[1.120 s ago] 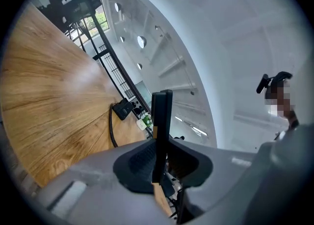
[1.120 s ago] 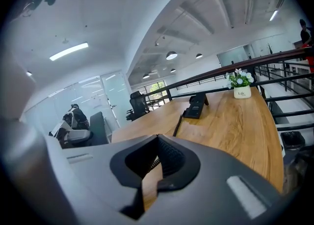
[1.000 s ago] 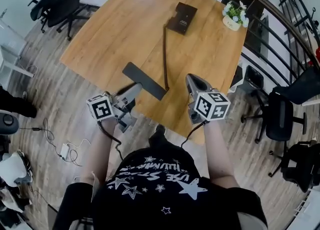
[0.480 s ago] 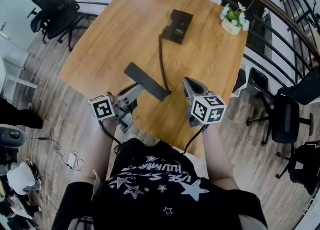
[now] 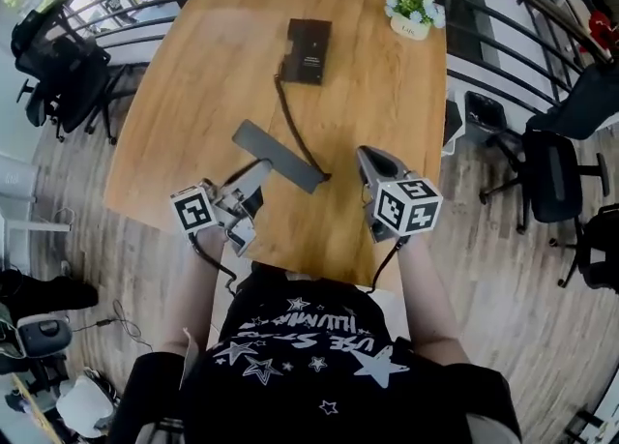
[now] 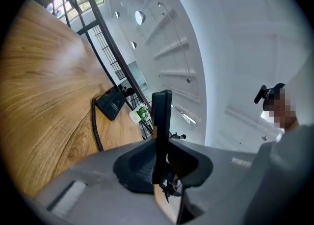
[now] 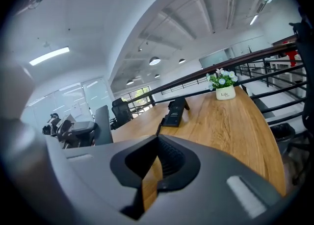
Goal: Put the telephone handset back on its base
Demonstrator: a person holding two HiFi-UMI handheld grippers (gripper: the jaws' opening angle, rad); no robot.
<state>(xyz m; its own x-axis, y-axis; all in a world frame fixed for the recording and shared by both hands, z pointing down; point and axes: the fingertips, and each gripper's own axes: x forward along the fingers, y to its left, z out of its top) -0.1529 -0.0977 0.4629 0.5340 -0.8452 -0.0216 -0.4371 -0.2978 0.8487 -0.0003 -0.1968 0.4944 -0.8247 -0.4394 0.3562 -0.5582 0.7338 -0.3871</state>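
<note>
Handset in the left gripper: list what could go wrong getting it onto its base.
The left gripper pinches the thin handset at one spot, so it may pivot or slip. The coiled cord lies slack towards the base and could snag or tug it. The flower pot stands near the base; a wide swing might knock it.

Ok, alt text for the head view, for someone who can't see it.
From above: a person at a wooden table holds a flat dark grey telephone handset in the left hand-held gripper, its coiled black cord running to the black rectangular base across the table. The right hand-held gripper is empty; a white-potted plant stands at the far corner.
</note>
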